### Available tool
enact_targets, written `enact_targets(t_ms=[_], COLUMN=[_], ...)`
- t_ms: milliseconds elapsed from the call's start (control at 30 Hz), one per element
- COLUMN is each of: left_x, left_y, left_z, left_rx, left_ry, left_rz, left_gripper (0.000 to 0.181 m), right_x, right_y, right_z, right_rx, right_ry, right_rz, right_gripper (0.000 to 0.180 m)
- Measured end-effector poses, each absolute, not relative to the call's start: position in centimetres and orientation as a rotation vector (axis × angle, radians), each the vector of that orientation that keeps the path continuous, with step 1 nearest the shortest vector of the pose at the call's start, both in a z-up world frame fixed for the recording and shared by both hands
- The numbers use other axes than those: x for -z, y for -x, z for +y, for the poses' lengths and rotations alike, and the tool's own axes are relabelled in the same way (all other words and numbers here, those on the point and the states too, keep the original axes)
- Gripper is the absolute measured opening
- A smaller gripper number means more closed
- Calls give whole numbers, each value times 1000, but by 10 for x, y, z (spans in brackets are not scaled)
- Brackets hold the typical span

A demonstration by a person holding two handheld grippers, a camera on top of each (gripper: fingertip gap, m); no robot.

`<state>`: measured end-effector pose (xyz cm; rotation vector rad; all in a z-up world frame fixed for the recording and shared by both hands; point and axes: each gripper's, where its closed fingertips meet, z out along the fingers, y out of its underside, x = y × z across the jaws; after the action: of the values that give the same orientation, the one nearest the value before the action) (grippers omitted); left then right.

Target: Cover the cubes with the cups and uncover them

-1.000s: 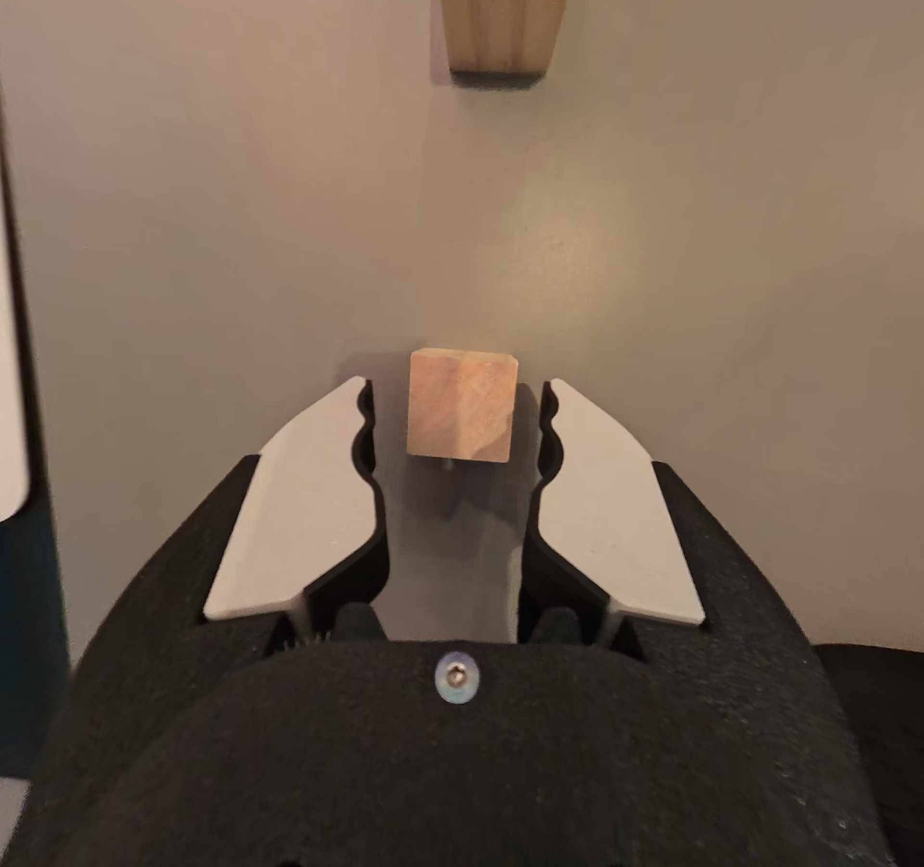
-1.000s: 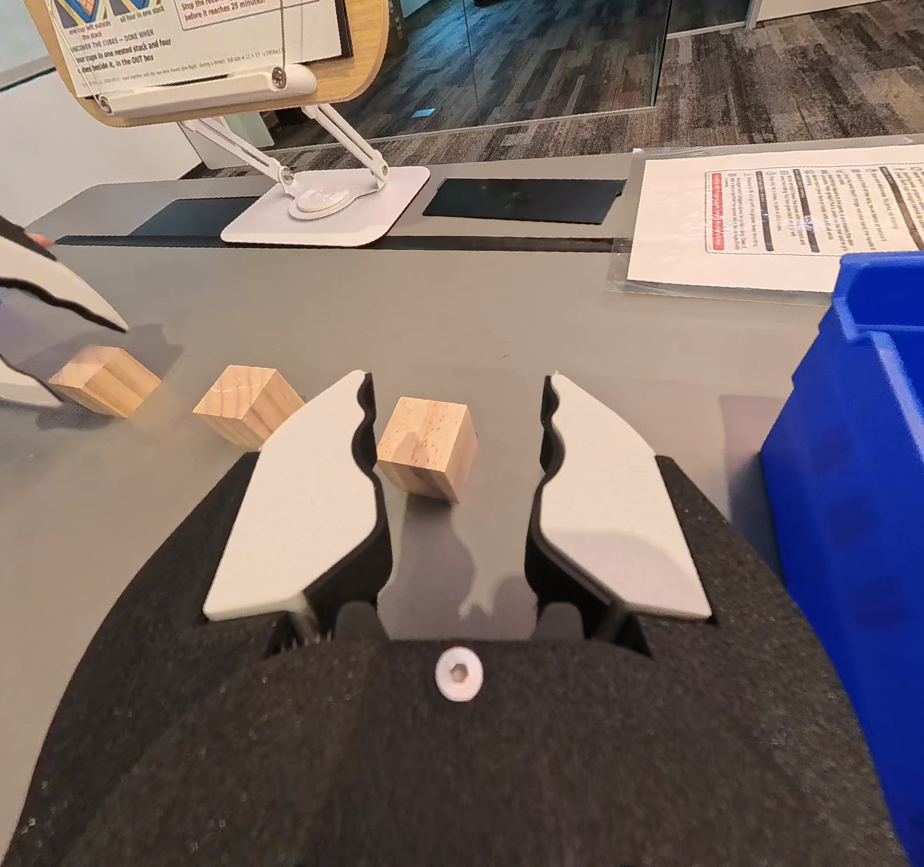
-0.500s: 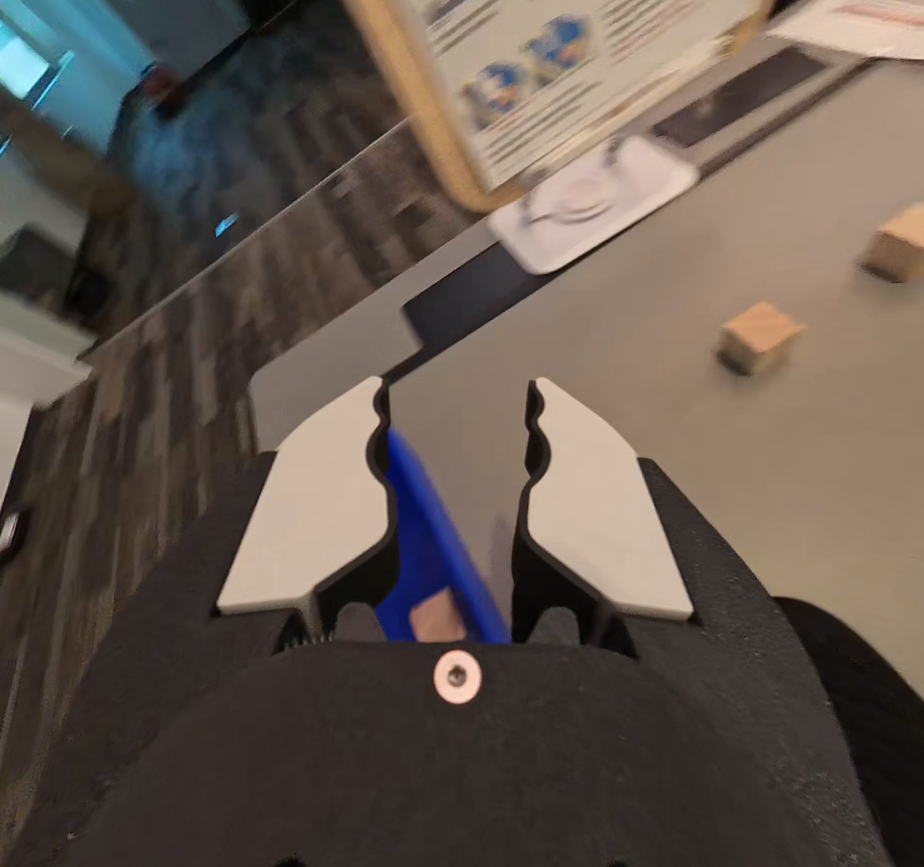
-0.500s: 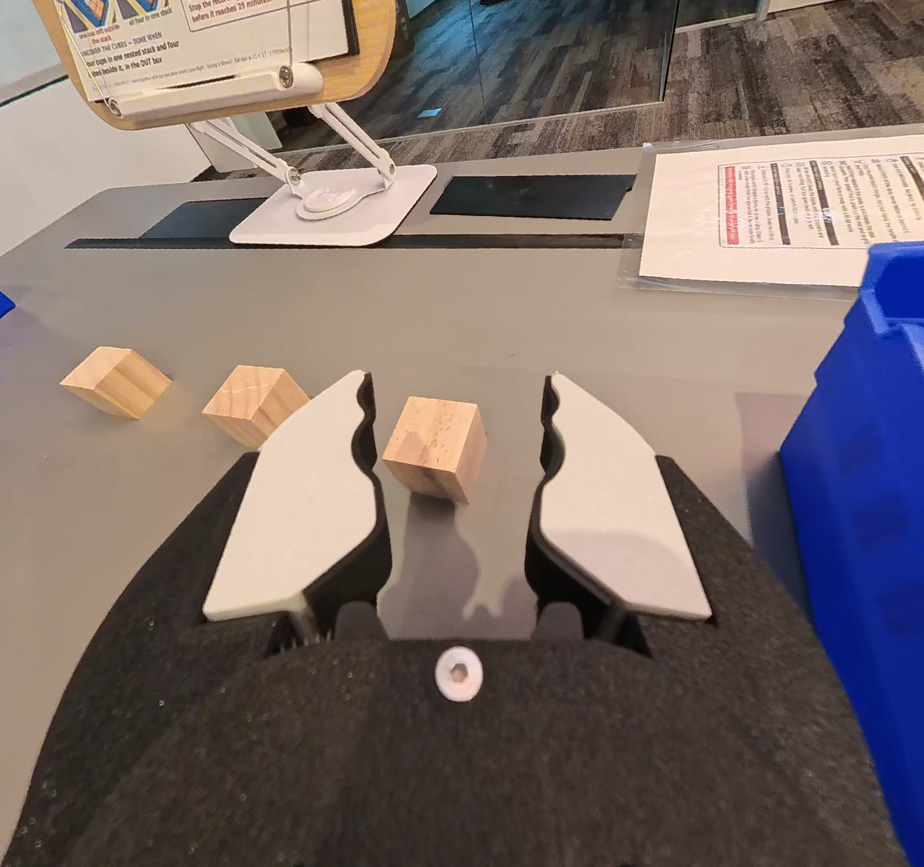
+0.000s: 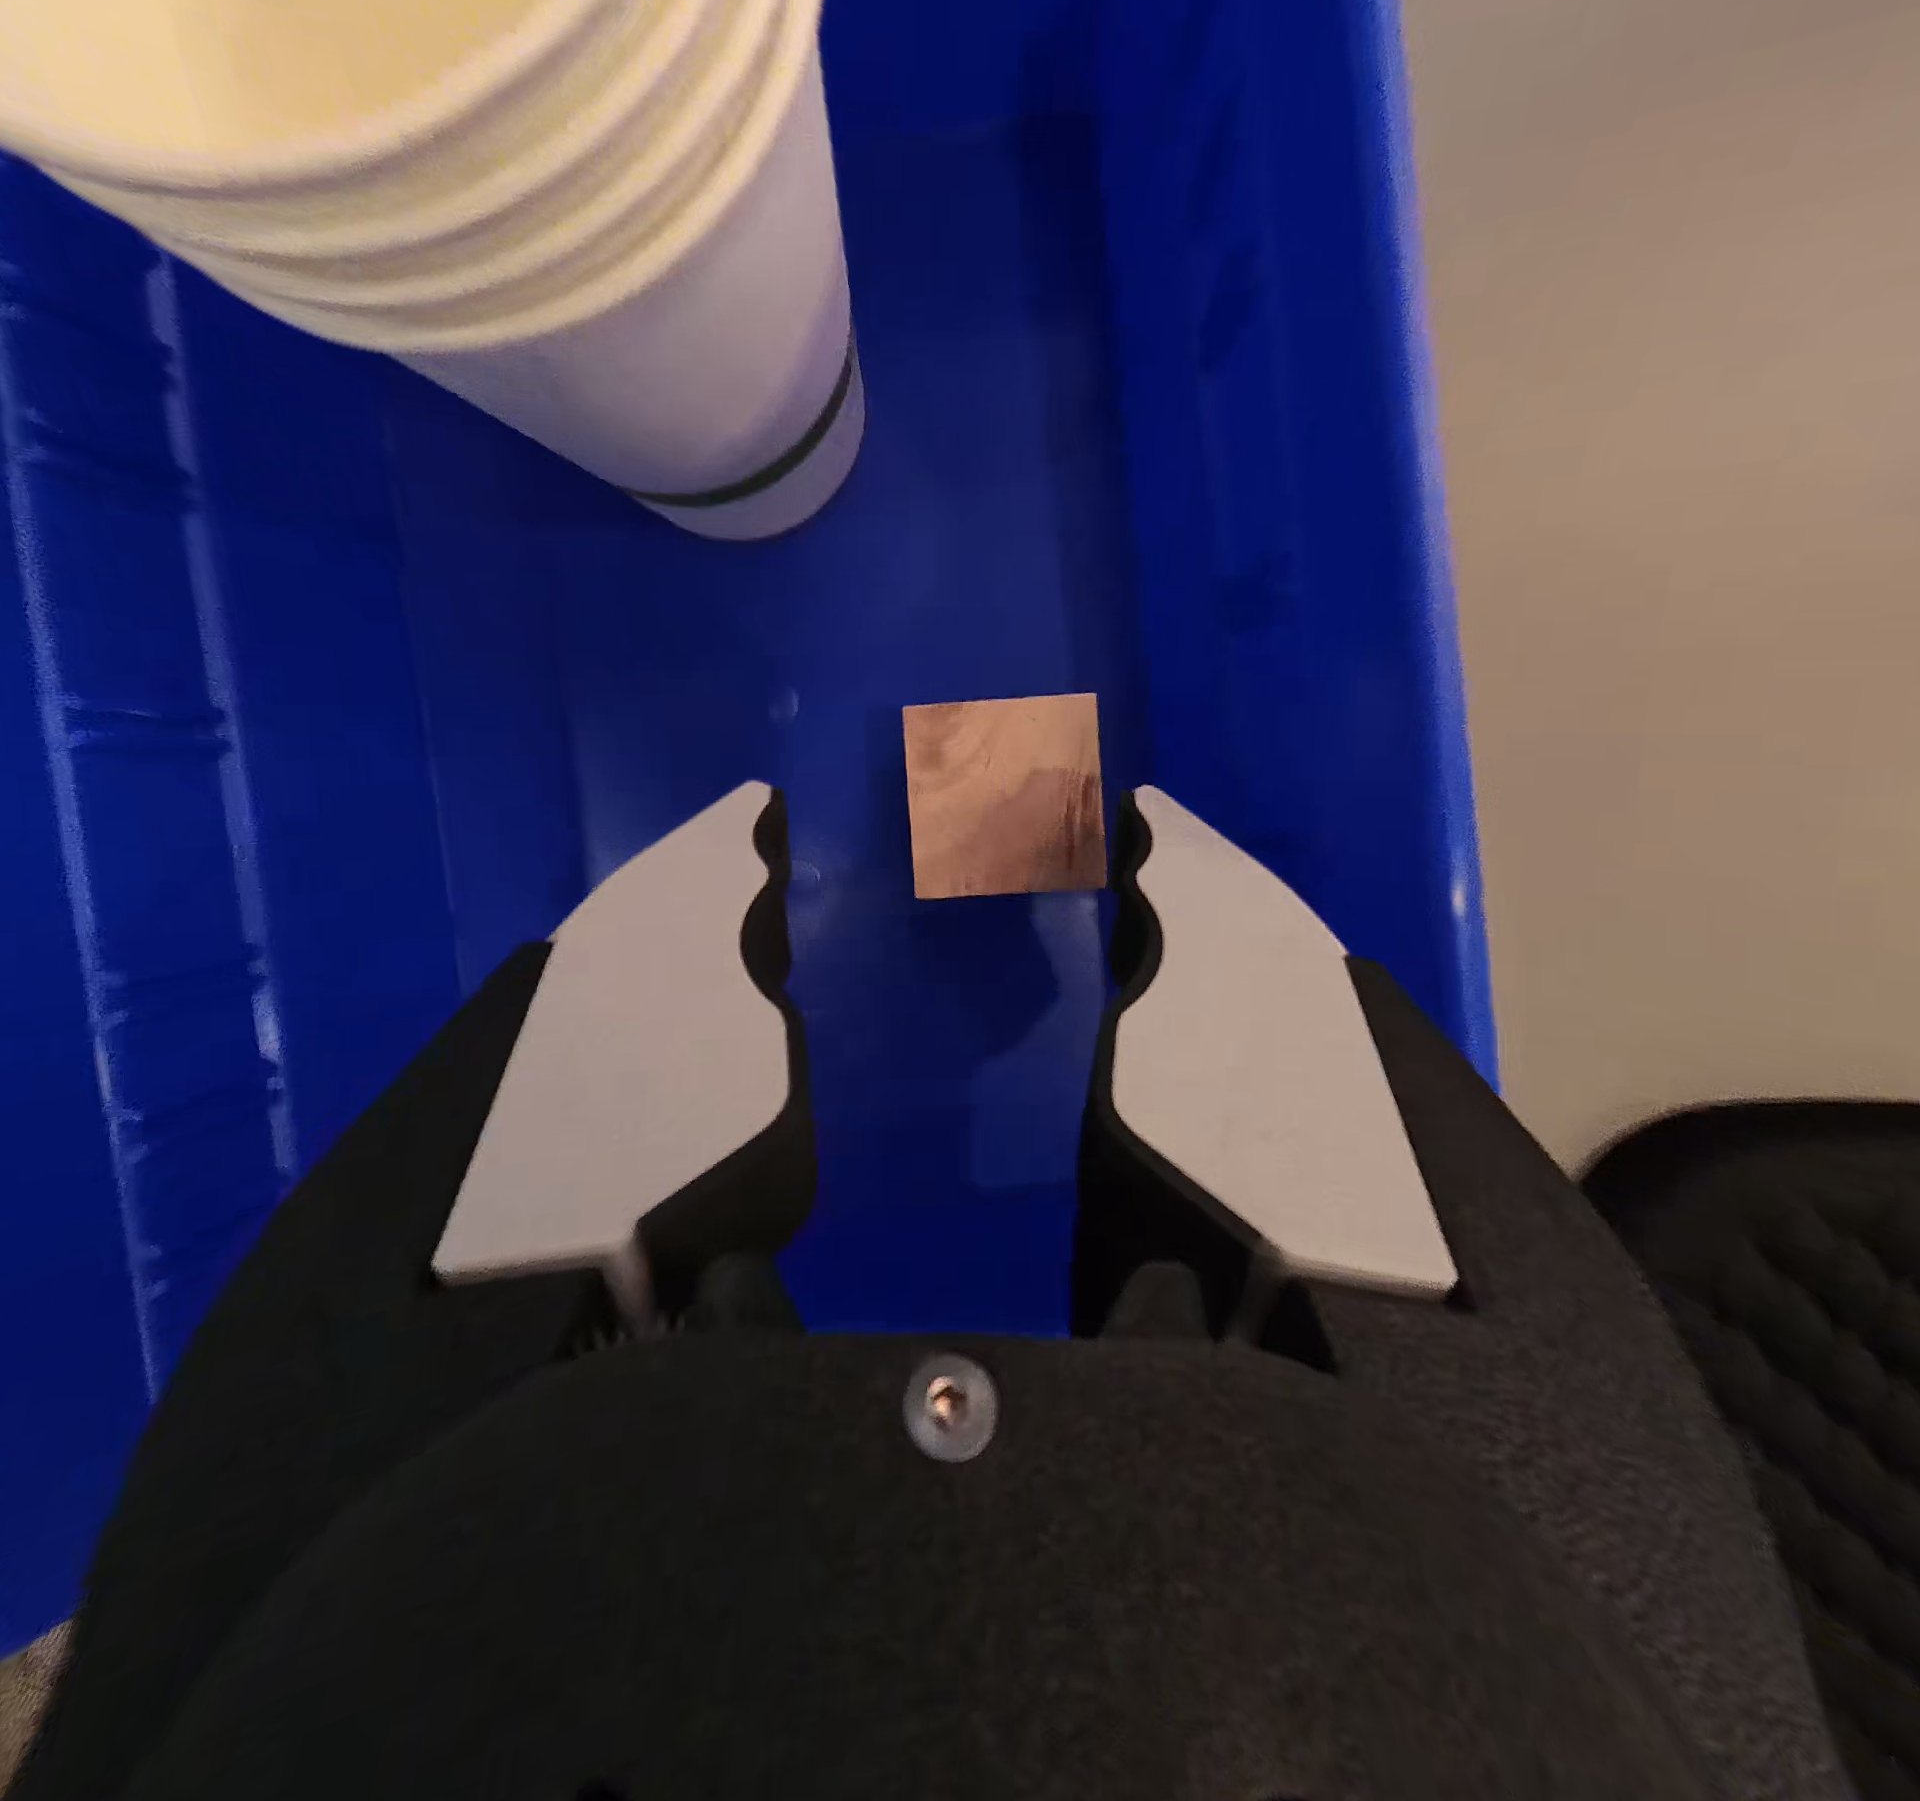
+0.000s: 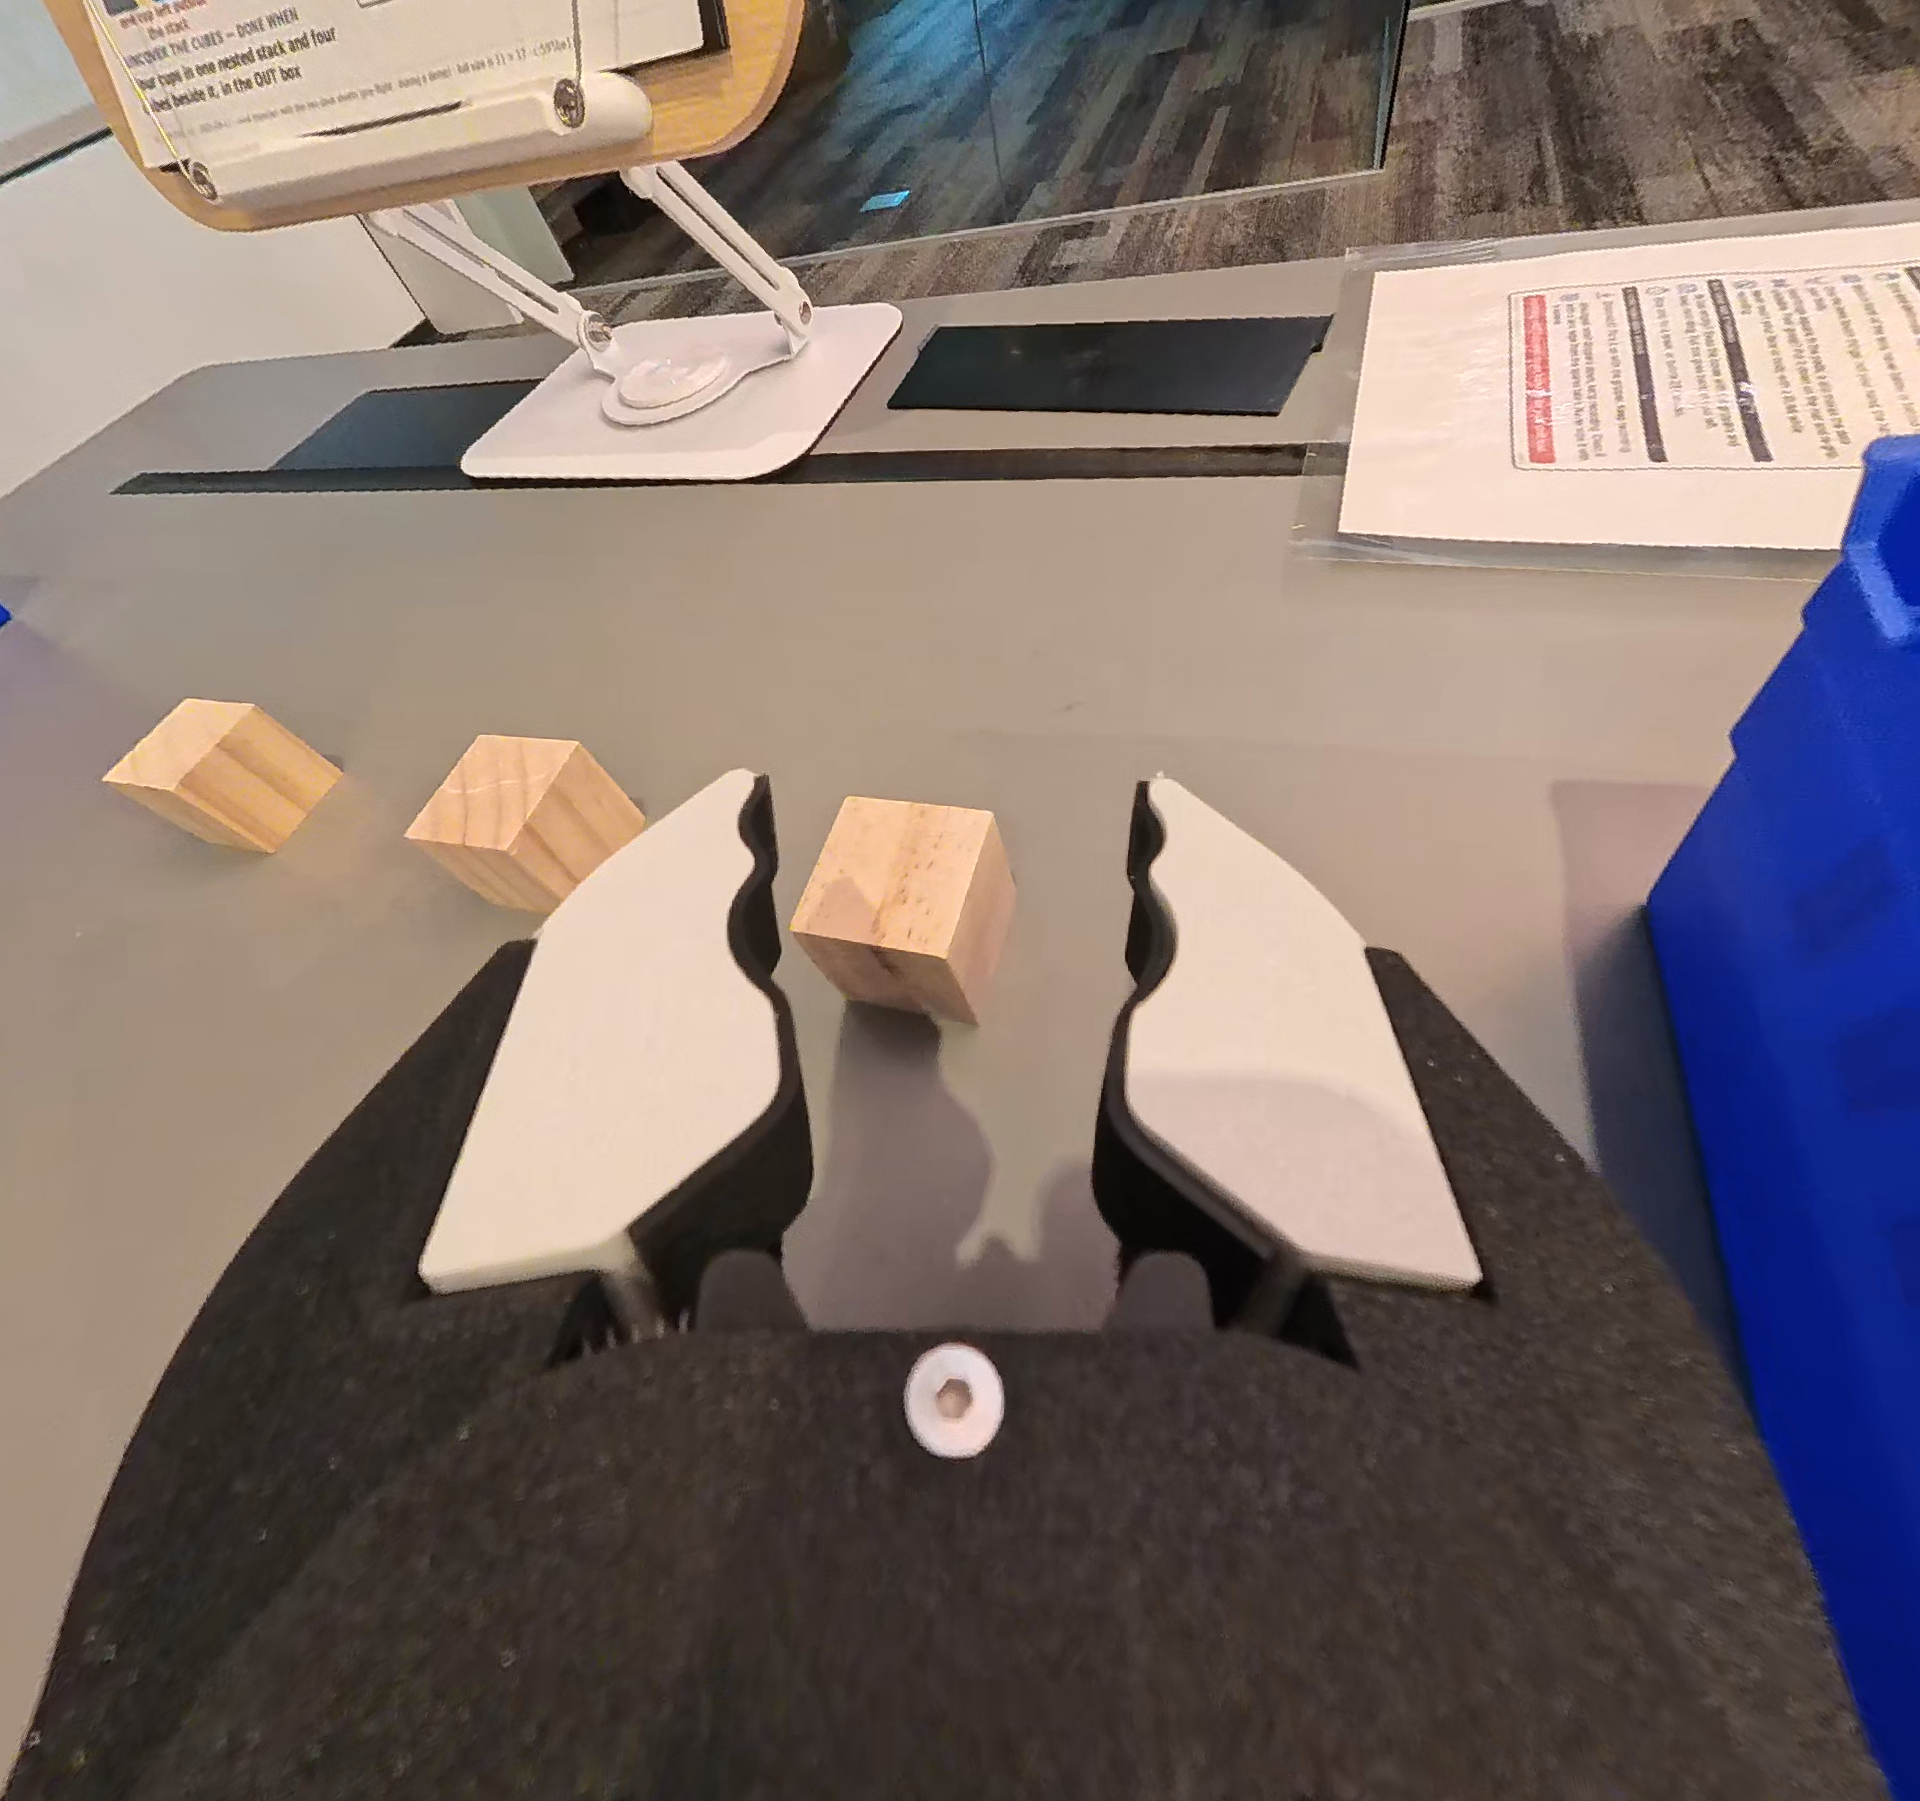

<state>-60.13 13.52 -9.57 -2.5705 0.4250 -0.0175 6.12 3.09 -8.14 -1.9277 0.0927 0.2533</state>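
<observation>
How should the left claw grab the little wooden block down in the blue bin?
Come straight down from above and pinch the wooden block on its two upright side faces. It lies flat on the blue bin floor, square to the open left claw, though close to the right wall, so space looks tight there.

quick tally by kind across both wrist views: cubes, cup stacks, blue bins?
Wooden cubes: 4. On the table, the left cube, the middle cube and the near cube; the fourth cube lies in the left bin.
Cup stacks: 1, the nested cup stack; cup count unclear.
Blue bins: 2, counting the right bin.
Total: 7
</observation>
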Motion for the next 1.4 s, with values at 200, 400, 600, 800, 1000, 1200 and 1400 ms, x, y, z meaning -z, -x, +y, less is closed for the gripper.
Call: enact_targets(t_ms=[200, 400, 600, 800, 1000, 1200, 1400], left_x=[127, 141, 137, 66, -59, 1, 106], left_y=[602, 604, 611, 634, 522, 400, 375], left_z=[135, 135, 128, 129, 111, 80, 108], left_rx=[-43, -104, -5, 7, 231, 244, 234], left_ry=[2732, 2773, 2807, 2606, 2104, 1783, 1910], left_rz=[443, 495, 488, 532, 1183, 1871, 2075], left_gripper=[67, 46, 45, 45, 45, 45, 45], right_x=[80, 79, 76, 75, 71, 71, 57], right_y=[-60, -59, -60, -62, -62, -59, -53], right_z=[31, 31, 30, 30, 28, 28, 28], right_rx=[-243, -241, -247, -249, -191, -188, -205], right_ry=[1928, 1930, 1921, 1914, 1932, 1934, 1871], right_rz=[79, 71, 76, 85, 53, 40, 33], right_gripper=[65, 65, 65, 65, 65, 65, 65])
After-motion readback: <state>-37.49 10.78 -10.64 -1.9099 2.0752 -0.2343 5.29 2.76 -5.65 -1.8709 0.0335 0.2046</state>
